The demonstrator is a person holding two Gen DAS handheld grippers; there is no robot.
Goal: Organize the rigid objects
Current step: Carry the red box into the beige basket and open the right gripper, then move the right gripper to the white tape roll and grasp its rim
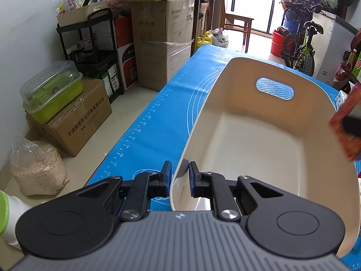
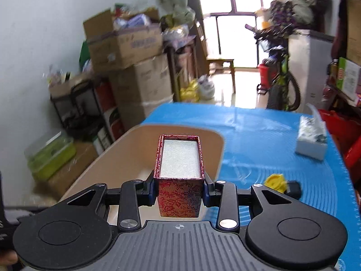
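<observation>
The left gripper (image 1: 179,172) is clamped on the near rim of the cream bin (image 1: 252,140), one pad outside the wall and one inside, angled downward. The right gripper (image 2: 179,184) grips a red patterned box (image 2: 179,194) by its two sides (open top upward), held above the bin's right edge and pointing down across it.

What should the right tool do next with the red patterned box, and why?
Probably carry the red box on over the cream bin and lower it inside. The right tool grips it near the rim, the bin looks empty, and the left tool pinches the bin's wall.
</observation>
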